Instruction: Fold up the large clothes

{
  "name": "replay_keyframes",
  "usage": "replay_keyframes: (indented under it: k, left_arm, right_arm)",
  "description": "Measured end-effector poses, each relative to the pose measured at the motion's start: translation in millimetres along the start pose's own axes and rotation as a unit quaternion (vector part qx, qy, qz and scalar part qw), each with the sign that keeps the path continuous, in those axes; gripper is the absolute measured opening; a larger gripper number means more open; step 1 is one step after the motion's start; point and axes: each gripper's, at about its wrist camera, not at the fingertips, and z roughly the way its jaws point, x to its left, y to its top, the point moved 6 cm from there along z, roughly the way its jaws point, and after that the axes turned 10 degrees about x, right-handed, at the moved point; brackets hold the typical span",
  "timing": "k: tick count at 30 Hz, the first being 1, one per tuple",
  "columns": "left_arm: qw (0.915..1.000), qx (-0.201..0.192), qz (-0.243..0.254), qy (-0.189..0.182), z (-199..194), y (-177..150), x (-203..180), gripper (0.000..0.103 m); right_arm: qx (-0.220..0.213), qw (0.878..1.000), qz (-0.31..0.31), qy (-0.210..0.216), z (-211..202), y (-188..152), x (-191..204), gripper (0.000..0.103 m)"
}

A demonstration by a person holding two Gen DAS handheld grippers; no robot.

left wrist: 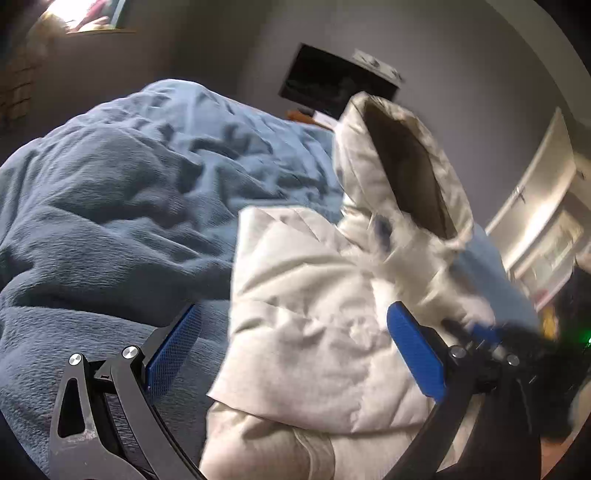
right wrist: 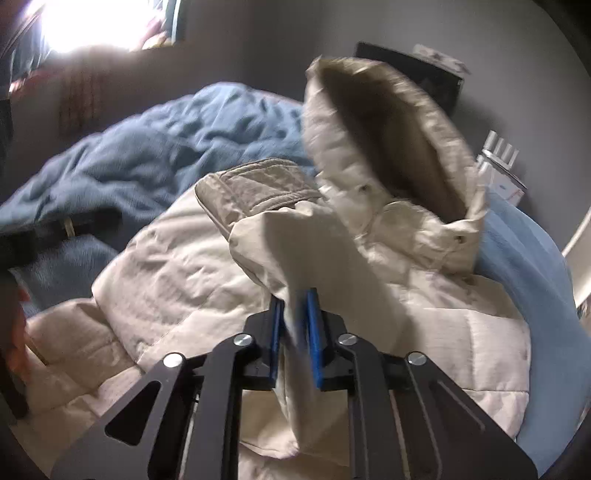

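A cream hooded puffer jacket [right wrist: 177, 280] lies on a bed, its hood [right wrist: 391, 140] standing upright with the dark lining showing. My right gripper [right wrist: 295, 332] is shut on a fold of the jacket's fabric, a sleeve or front edge, and holds it raised over the body. A quilted cuff [right wrist: 258, 184] rests just beyond. In the left wrist view the jacket [left wrist: 314, 314] lies between the spread blue pads of my left gripper [left wrist: 295, 350], which is open and grips nothing. The hood [left wrist: 399, 166] stands behind it.
A rumpled dark blue blanket [left wrist: 110, 192] covers the bed to the left, also in the right wrist view [right wrist: 155, 147]. A light blue sheet [right wrist: 528, 280] lies at the right. A dark screen [left wrist: 332, 81] hangs on the grey wall. A bright window [right wrist: 88, 26] is top left.
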Motion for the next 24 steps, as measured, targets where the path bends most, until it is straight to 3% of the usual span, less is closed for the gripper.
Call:
replay_keyframes:
  k: [6,12,19,24]
  left_arm:
    - [0.9987,0.011,0.048,0.011,7.6,-8.2,-19.4,0.096]
    - [0.9959,0.025,0.083,0.029,16.6,-15.1,-31.9,0.096]
    - [0.992,0.039,0.113,0.041,24.5,-22.6,-41.2,0.096]
    - [0.9915,0.045,0.114,0.044,27.2,-25.1,-40.4,0.096]
  right_arm:
    - [-0.028,0.997,0.07,0.0,-36.2,-6.6,-52.1,0.01]
    - [-0.021,0.991,0.129,-0.018,-49.9,-29.9,-105.3,0.01]
    - [0.029,0.981,0.193,0.004,-29.6,-72.8,-145.5,0.01]
    - [0.083,0.965,0.242,0.049,-3.6,-106.0,-153.1,0.01]
